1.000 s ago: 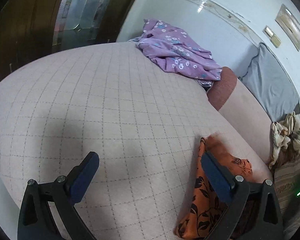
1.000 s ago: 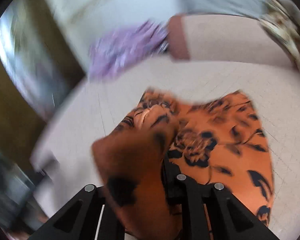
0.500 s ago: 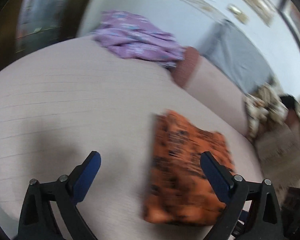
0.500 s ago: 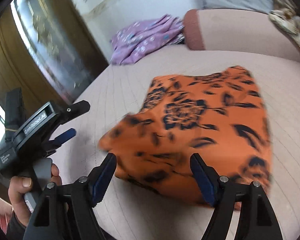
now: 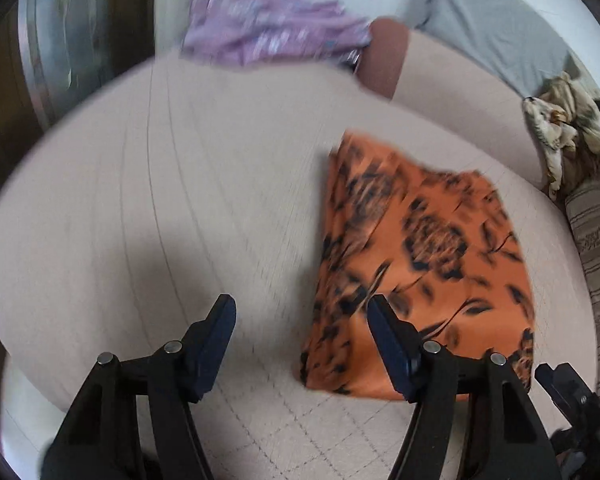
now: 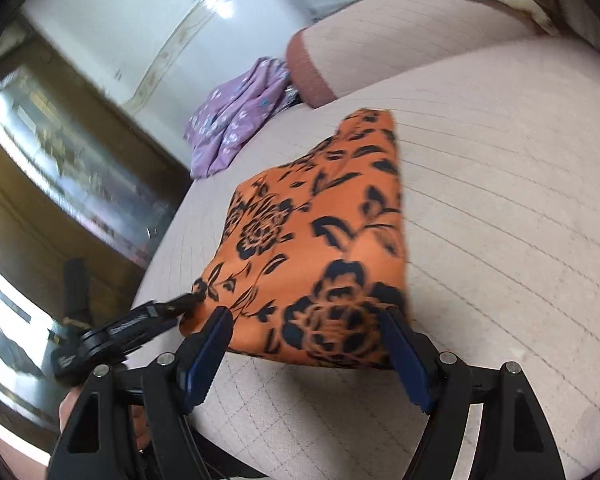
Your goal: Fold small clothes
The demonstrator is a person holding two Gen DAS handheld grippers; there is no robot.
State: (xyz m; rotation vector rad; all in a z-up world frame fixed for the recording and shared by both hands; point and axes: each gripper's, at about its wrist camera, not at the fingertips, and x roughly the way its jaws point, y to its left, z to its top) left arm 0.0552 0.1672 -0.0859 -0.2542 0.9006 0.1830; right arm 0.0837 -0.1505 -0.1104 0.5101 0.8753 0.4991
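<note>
An orange cloth with a black flower print (image 5: 420, 264) lies folded flat on the beige quilted bed (image 5: 180, 220). My left gripper (image 5: 300, 320) is open and empty just above the bed, at the cloth's near left edge. In the right wrist view the same cloth (image 6: 320, 248) lies straight ahead. My right gripper (image 6: 304, 332) is open and empty, its jaws standing either side of the cloth's near edge. The left gripper (image 6: 188, 304) shows there at the cloth's left corner.
A crumpled purple flowered garment (image 5: 268, 36) lies at the far end of the bed, also seen in the right wrist view (image 6: 236, 120). A beige bolster (image 5: 440, 80), a grey pillow (image 5: 492, 20) and a patterned cloth heap (image 5: 568, 132) lie at the right.
My right gripper has let go of the orange cloth and opened; the cloth now lies folded on the bed. My left gripper has swung right toward it and its jaws have narrowed.
</note>
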